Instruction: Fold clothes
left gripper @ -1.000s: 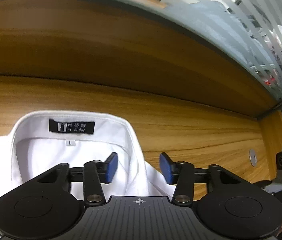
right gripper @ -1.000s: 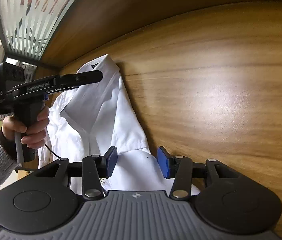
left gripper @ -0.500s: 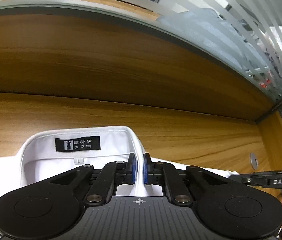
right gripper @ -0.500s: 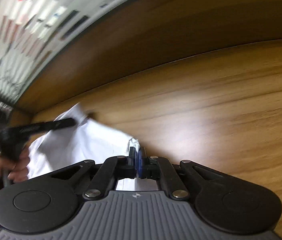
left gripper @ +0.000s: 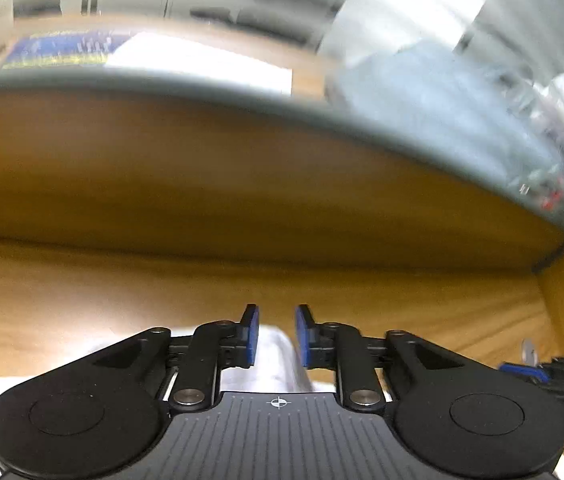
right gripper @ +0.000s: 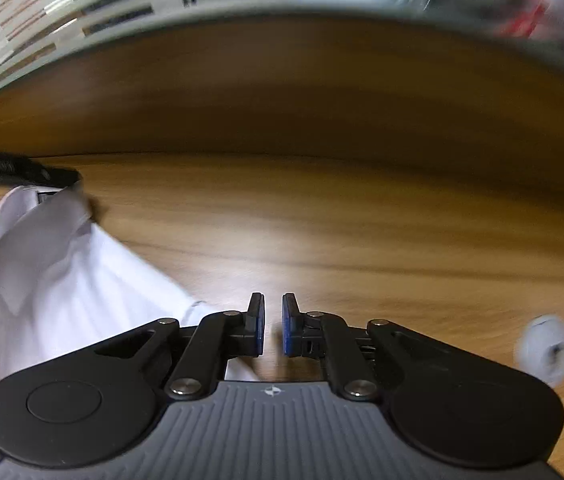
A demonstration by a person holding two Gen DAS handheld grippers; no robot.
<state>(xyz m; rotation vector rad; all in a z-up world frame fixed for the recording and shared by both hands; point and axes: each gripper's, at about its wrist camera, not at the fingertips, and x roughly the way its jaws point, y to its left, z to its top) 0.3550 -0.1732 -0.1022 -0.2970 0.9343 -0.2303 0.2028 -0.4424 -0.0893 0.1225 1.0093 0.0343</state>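
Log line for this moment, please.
step: fold shirt | left gripper: open, over white shirt fabric | right gripper: open, empty, over wooden table | shirt: on table | views: motion-blurred

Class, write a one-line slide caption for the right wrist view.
Right gripper slightly open above the wooden table, white shirt lying to its left.

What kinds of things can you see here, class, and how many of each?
White shirt: 1
Handheld grippers, left and right: 2
Wooden table: 1
Round grey table fitting: 1
Total: 5
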